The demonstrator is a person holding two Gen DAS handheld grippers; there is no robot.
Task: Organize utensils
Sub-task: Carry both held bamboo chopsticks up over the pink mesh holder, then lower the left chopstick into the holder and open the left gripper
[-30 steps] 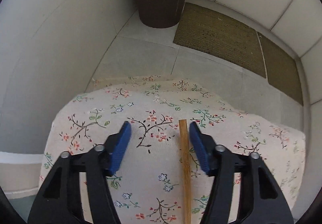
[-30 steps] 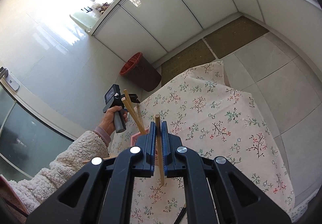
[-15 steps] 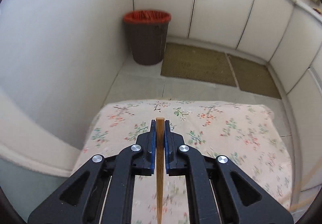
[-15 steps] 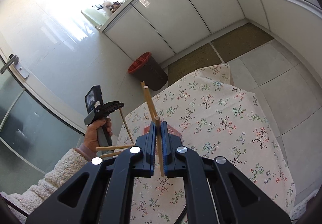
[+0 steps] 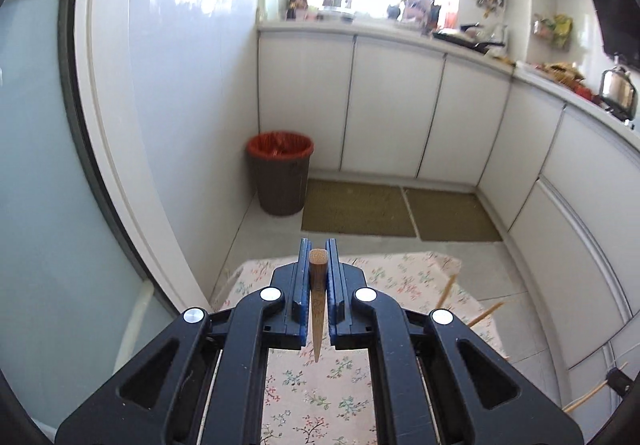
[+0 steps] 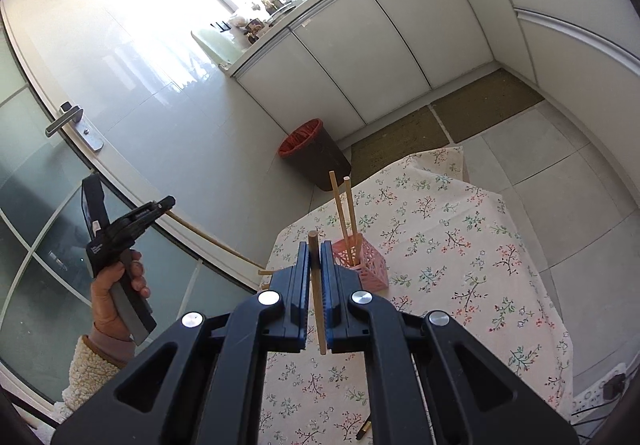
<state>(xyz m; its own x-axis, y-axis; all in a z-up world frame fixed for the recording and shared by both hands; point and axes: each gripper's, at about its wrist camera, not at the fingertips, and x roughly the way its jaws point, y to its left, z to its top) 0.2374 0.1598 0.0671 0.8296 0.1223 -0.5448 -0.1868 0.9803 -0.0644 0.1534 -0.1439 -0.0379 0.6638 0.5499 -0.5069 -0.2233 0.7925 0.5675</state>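
Our left tool [image 5: 319,277] pinches a stick [image 5: 317,301] above the bench [image 5: 316,397] | our right tool [image 6: 316,277] pinches another stick [image 6: 317,293] | further off, two sticks [image 6: 347,217] stand in the pink cup [image 6: 370,265] | bin [image 6: 316,155] beyond

A brown bin [image 5: 282,175] with a red bag in it stands on the floor in the corner, next to the white cupboards [image 5: 392,109]. Two brown mats [image 5: 396,211] lie side by side on the gray floor in front of the cupboards. A flowery cloth [image 6: 452,229] covers the table. A silver kettle [image 5: 618,87] sits on the counter at the right. A glass door with a metal handle [image 6: 66,121] is at the left.
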